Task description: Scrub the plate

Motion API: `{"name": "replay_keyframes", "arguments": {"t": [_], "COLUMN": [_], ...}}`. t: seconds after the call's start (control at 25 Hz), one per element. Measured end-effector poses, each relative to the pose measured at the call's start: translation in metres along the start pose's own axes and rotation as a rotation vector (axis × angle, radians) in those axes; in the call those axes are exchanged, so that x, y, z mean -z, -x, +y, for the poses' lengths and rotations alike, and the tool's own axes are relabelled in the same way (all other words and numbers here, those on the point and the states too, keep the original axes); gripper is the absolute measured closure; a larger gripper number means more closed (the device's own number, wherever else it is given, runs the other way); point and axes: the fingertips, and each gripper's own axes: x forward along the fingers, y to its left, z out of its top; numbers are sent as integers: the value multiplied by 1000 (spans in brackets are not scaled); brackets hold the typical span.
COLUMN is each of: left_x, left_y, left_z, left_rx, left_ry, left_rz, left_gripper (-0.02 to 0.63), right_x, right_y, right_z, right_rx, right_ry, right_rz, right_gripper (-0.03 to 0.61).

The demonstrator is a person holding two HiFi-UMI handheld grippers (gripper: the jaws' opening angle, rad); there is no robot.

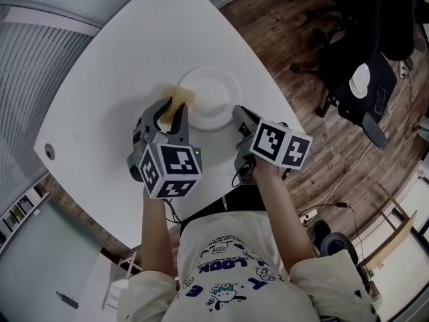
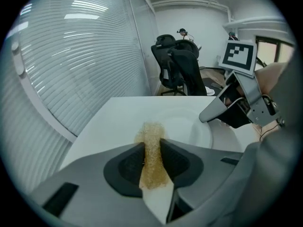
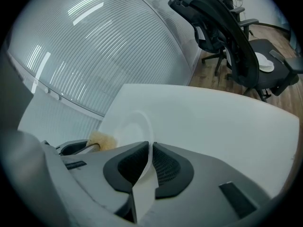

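While a wall of pale slats (image 1: 33,66) lines the far left, the white counter (image 1: 100,59) with its rounded corners fills the middle of the head view. Toward the near edge of that counter, the left gripper (image 1: 169,109) is clenched on a yellowish scrub sponge (image 1: 177,94). In the left gripper view the sponge stands pinched between both pads and sticks out past the fingertips. Its free end lies at the left rim of the plate (image 1: 211,98), and I cannot tell whether it presses down there. Round and white, the 1 plate sits just right of the sponge, about midway across the counter. Further right, the right gripper (image 1: 240,115) is clamped on the plate's near right rim, and the right gripper view shows the thin white edge caught between its 2 dark pads. Beyond the counter's right edge, a black office chair (image 1: 362,79) stands on the wooden floor (image 1: 288,32).
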Motion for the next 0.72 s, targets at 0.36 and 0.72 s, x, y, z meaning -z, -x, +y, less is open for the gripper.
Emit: {"name": "replay_keyframes", "arguments": {"t": [0.36,0.72], "left_x": [-24,-57], "left_y": [-12,-30], "left_z": [-15,-40], "left_rx": [-86,-18], "left_ry": [-256,-344], "left_rz": [54,-12], "left_gripper": [488,488], "right_x": [0,3], "right_y": [0,1], "right_z": [0,1], "right_rx": [-14,-27], "right_ry": [0,5], "right_rz": [1,5], "right_gripper": [557,557]}}
